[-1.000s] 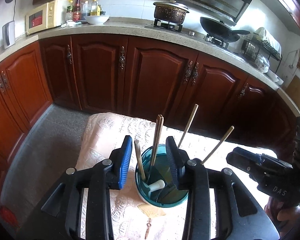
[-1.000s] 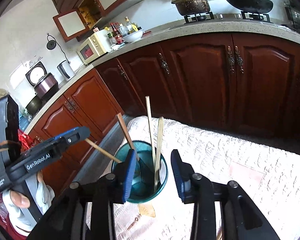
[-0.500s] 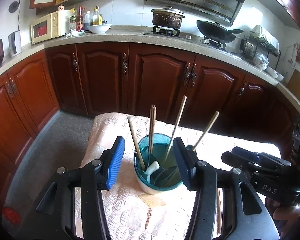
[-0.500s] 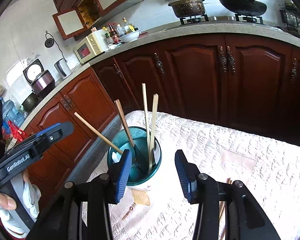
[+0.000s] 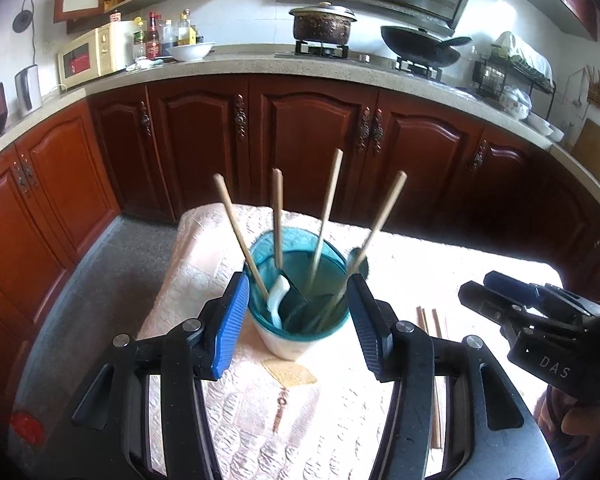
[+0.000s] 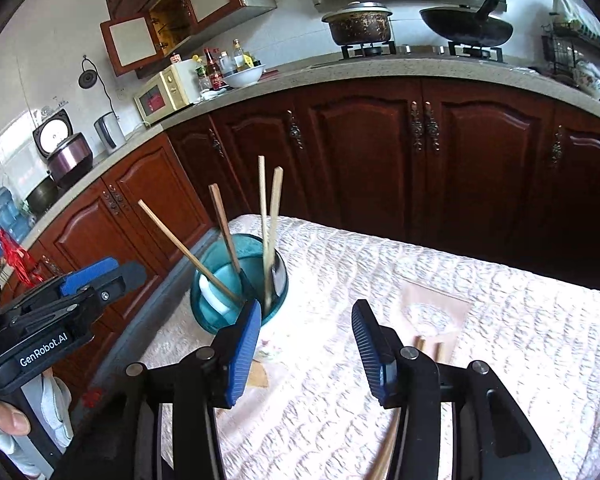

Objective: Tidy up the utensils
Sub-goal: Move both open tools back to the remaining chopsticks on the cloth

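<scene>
Cream quilted cloth point(image 6: 440, 280): covers the table as the work surface, so everything for the job sits on it.
Teal cup point(image 5: 298, 312): stands upright near the cloth's left end and serves as the holder; its open mouth lets handles lean against the rim.
Left gripper point(image 5: 298, 320): released; its jaws have just been opening and now stand wide either side of the cup without pressing it, likely letting go after steadying it.
Right gripper point(image 6: 304, 336): parted with nothing between the pads; its jaws have just been opening, and it probably readies for the next pick.
Chopsticks in the cup point(image 5: 326, 216): four lean apart, tips down.
Loose chopsticks point(image 5: 428, 320): lie flat on the cloth right of the cup, still to be stowed.
White spoon point(image 5: 278, 300): rests inside the cup.
</scene>
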A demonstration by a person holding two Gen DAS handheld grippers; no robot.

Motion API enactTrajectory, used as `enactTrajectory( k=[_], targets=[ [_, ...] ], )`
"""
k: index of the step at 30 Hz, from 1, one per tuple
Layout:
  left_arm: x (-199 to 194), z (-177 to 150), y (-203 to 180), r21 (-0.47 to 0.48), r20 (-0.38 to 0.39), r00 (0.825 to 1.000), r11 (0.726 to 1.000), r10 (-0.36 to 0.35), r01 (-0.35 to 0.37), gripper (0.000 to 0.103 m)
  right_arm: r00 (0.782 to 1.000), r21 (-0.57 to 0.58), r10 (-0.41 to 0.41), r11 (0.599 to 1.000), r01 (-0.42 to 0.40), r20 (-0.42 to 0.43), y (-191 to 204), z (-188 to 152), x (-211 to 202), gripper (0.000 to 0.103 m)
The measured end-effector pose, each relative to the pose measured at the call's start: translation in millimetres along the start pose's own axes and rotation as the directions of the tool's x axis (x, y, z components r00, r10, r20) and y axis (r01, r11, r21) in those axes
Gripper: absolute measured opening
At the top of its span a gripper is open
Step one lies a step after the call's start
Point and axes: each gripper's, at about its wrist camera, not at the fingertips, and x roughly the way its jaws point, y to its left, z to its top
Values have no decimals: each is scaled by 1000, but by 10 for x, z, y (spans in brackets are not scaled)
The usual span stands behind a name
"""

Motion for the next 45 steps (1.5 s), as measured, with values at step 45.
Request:
enactTrajectory(
  k=[45],
  targets=[
    [890, -808, -1133, 172, -270, 958, 974, -99, 149, 50, 970, 214, -101, 965, 149, -221, -1328, -1127, 302, 45]
  ],
)
